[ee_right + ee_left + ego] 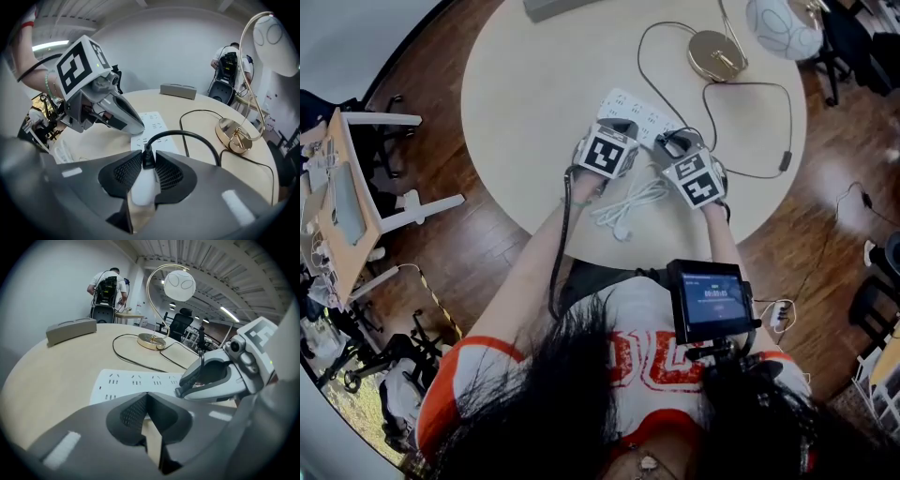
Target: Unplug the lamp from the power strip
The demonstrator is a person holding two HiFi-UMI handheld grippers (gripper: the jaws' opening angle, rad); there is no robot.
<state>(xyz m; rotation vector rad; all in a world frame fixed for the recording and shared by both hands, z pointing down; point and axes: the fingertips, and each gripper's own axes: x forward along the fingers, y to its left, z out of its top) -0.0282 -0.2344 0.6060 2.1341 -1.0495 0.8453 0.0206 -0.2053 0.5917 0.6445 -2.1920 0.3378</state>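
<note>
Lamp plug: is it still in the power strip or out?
Still plugged in: in the right gripper view the black plug stands seated in the white power strip, between the right gripper's open jaws.

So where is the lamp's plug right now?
In the right gripper view the plug stands in the near end of the power strip, between the jaws of the right gripper.

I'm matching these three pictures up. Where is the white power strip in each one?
Head view: power strip upper centre, lower left of the lamp base.
Left gripper view: lower centre, just past the jaws.
Right gripper view: centre, running under the jaws.
Shared landmark: the gold lamp base, beyond the strip.
</note>
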